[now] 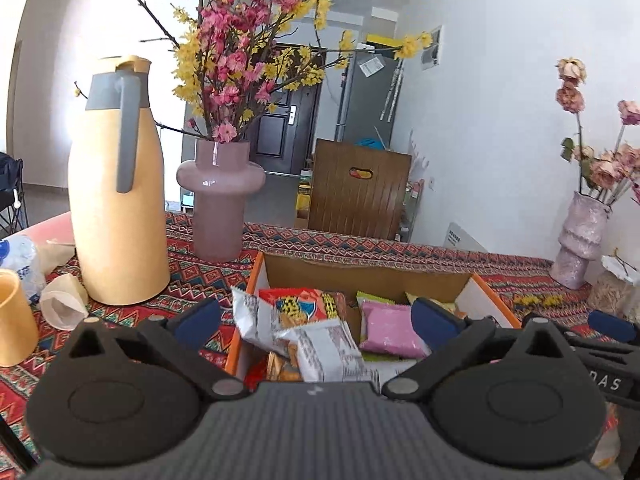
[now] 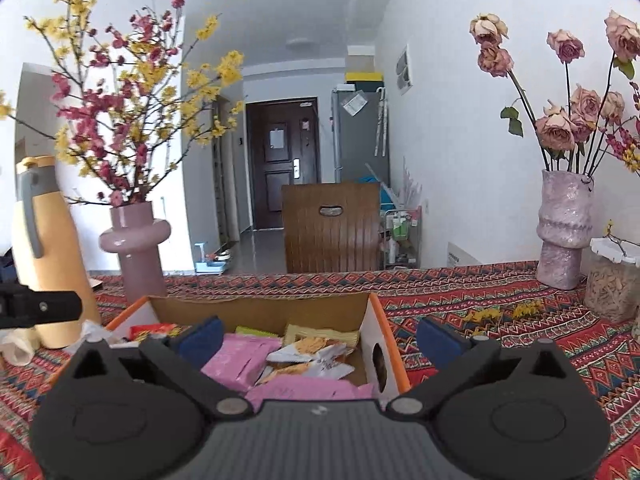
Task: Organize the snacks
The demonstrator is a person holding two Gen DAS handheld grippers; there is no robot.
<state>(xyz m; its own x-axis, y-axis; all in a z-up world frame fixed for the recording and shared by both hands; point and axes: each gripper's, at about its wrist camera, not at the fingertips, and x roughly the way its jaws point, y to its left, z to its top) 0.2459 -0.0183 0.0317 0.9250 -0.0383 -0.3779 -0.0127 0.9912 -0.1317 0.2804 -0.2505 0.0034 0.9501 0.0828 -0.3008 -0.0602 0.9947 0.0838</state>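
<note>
One cardboard box of snack packets, two vases, one thermos jug, two grippers.

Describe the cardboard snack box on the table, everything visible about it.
The cardboard snack box is open-topped, brown inside, white outside with orange edges, and has a dark cutout hole in its right wall. It sits flat on the patterned tablecloth, in front of the mauve vase without clearly touching it. Inside lie loose packets: pink packets, a red-orange packet, silver-white wrappers, yellowish ones at the back. One silver wrapper pokes over the left wall. Neither open gripper touches it.
</note>
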